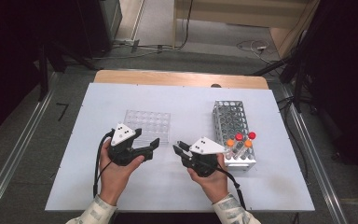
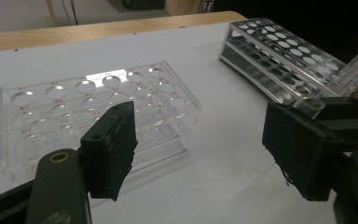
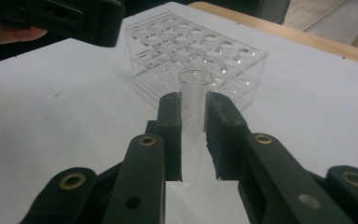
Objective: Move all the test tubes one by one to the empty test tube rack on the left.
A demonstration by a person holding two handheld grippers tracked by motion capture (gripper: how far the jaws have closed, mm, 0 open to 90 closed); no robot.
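Note:
My right gripper (image 3: 194, 105) is shut on a clear, uncapped glass test tube (image 3: 195, 79), whose open mouth stands up between the pads. In the high view this gripper (image 1: 178, 149) hovers over the white board, left of the metal rack (image 1: 233, 122). An empty clear plastic tube rack (image 1: 148, 125) lies ahead of it (image 3: 214, 51). My left gripper (image 1: 153, 147) sits at that rack's near right corner. Its jaws (image 2: 200, 140) stand open with nothing between them, and the clear rack (image 2: 74, 107) lies just beyond.
The metal rack (image 2: 279, 51) holds several tubes with red and orange caps (image 1: 242, 140) at its near end. A white board (image 1: 121, 186) covers the wooden table (image 1: 177, 78). Cables trail from both grippers toward the front edge.

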